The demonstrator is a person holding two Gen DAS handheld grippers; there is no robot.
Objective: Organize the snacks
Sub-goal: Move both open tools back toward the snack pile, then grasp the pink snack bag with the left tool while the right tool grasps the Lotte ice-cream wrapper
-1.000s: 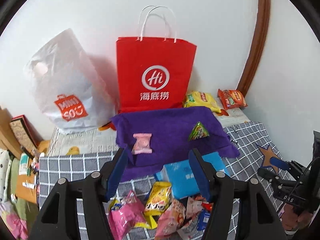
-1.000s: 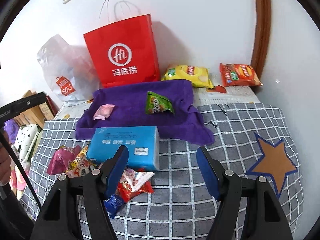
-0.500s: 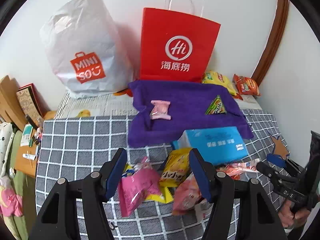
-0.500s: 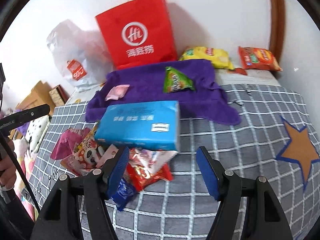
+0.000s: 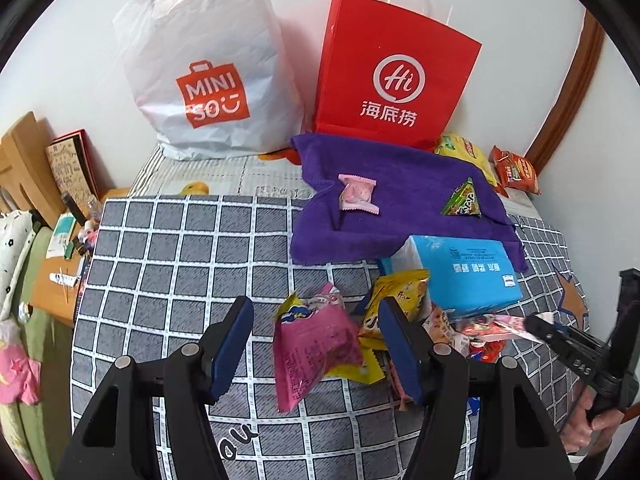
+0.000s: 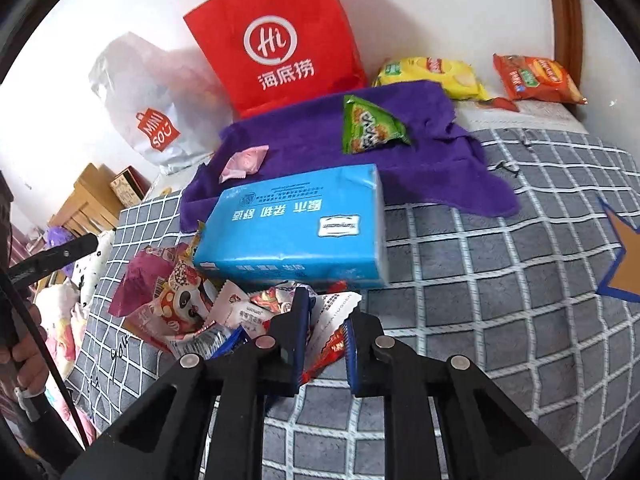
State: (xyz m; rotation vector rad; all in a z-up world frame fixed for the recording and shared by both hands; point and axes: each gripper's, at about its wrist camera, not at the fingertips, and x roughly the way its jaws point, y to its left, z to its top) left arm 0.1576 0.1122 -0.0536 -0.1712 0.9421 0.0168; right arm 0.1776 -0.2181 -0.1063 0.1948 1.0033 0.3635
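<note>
A heap of small snack packets [image 5: 404, 312] lies on the grey checked cover beside a blue tissue pack [image 5: 464, 276]. My left gripper [image 5: 316, 308] hangs open just above the heap, with a pink packet [image 5: 316, 344] under the gap and neither pad touching it. My right gripper [image 6: 326, 312] is shut on a red and white snack packet [image 6: 334, 320] at the heap's near edge, in front of the tissue pack [image 6: 296, 232]. Further back, a purple cloth [image 6: 312, 136] carries a pink candy [image 6: 244, 162] and a green triangular packet [image 6: 370, 128].
A red paper bag [image 5: 392, 72] and a white plastic bag [image 5: 200, 64] stand against the wall behind the cloth. A yellow chip bag [image 6: 432, 74] and an orange one [image 6: 536, 80] lie at the back right. Boxes and clutter sit off the cover's left edge.
Both grippers came down closer to the snack heap. The right jaws went from wide open to closed on the red and white packet. The left jaws kept their gap.
</note>
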